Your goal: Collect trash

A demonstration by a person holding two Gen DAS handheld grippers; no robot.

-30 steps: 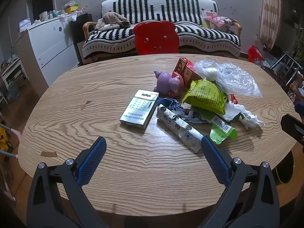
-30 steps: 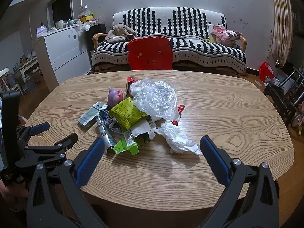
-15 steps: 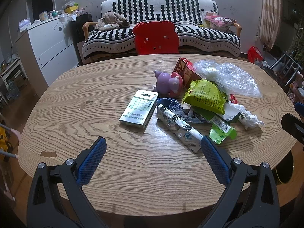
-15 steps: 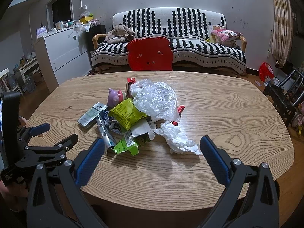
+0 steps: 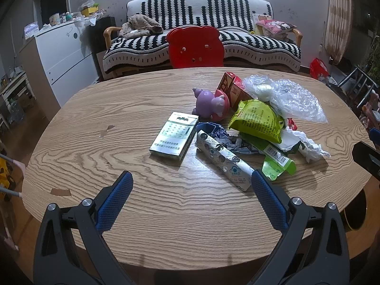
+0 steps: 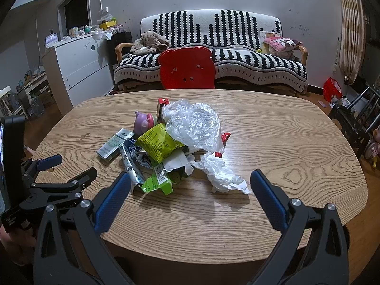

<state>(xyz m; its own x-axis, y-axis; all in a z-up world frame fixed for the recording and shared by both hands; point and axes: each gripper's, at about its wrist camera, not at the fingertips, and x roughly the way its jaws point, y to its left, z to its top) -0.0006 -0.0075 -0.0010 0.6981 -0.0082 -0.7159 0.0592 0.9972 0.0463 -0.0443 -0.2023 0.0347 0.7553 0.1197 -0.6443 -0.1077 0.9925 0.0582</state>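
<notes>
Nothing has shifted over the last 1 second: left gripper [image 5: 190, 184] and right gripper [image 6: 190, 182] stay wide open, empty; trash pile [image 6: 171, 147] at 12 o'clock untouched, so collecting hasn't begun.

Both wrist views sit low at the bench's [image 5: 99, 109] near edge, facing across it toward the striped sofa [image 5: 201, 23]. The left view stands closer to the trash pile [image 5: 249, 128]; the right looks from further right, sharing pile, sofa and red chair [image 6: 187, 68].
</notes>
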